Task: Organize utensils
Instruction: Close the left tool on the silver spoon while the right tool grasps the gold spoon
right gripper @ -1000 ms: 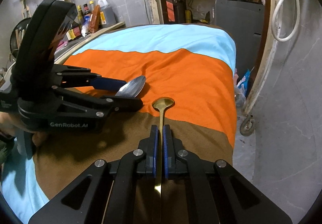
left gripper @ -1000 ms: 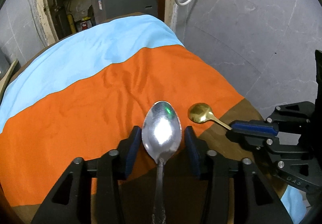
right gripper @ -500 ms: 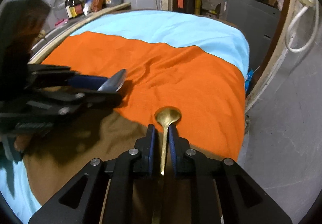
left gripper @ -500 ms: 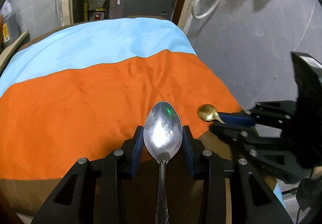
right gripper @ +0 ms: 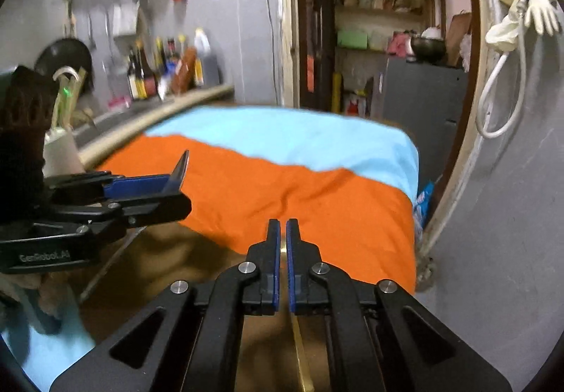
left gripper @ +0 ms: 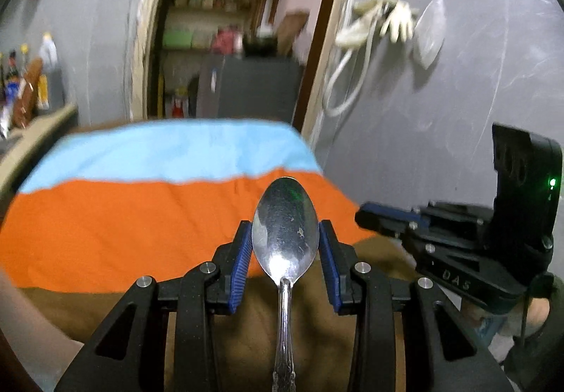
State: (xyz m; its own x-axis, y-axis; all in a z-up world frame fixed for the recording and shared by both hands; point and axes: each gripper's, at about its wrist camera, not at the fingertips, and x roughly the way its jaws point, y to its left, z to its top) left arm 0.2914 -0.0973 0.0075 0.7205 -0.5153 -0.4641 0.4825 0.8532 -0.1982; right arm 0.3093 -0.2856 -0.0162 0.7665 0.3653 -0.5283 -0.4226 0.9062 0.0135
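Observation:
My left gripper [left gripper: 285, 251] is shut on a large silver spoon [left gripper: 284, 230], its blue pads against the sides of the bowl, the handle running back toward the camera. It is lifted above the cloth. In the right wrist view the left gripper [right gripper: 165, 184] shows at the left with the silver spoon [right gripper: 180, 168] seen edge-on. My right gripper [right gripper: 281, 244] is shut on a thin gold spoon; only its handle [right gripper: 301, 353] shows below the pads, the bowl is hidden. In the left wrist view the right gripper [left gripper: 380, 215] shows at the right.
The table carries a cloth in light blue [left gripper: 169, 152], orange [left gripper: 116, 226] and brown [left gripper: 246, 339] bands. A counter with bottles [right gripper: 162, 71] runs along the left. A doorway with a grey cabinet [right gripper: 419, 110] lies behind; a grey wall [left gripper: 440, 92] is at the right.
Both grippers have risen and tilted up from the cloth, each carrying its spoon. The gold spoon's bowl, visible ahead of the right pads before, is now hidden.

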